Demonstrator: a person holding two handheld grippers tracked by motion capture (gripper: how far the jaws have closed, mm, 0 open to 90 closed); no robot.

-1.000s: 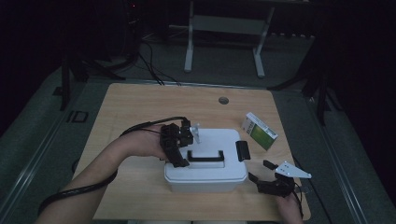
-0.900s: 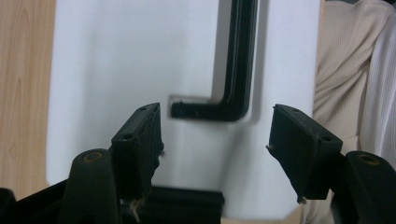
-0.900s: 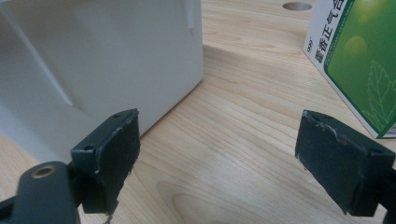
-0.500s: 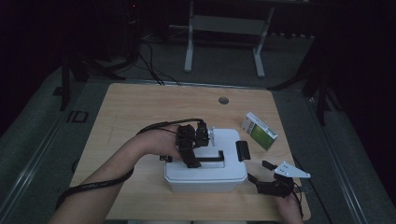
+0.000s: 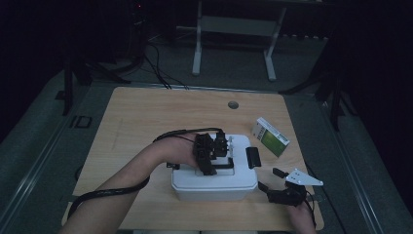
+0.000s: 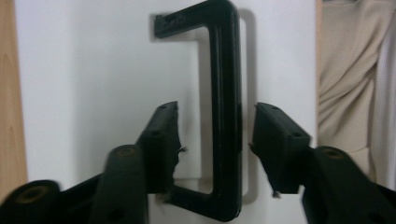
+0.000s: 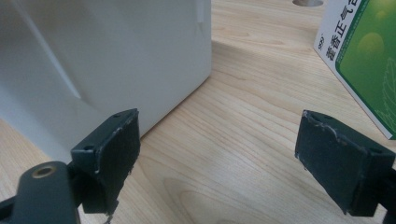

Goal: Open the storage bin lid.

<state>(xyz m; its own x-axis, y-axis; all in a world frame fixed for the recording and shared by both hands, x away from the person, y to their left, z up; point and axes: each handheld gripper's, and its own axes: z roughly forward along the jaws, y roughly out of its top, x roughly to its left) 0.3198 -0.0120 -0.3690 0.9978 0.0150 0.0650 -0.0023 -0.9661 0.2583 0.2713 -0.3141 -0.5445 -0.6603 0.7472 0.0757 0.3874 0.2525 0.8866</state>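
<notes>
left gripper view, black handle (image 6: 226,107) between left gripper (image 6: 215,135) jaws, closing, not yet touching

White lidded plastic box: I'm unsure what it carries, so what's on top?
A black handle lies on the white lidded plastic box, between the left gripper pads. Contents hidden.

dim high view, bright close gripper views.
surroundings beyond the table (image 5: 146,112) fall to black; the black handle (image 6: 226,93) casts a soft shadow; near jaws are slightly blurred.
</notes>
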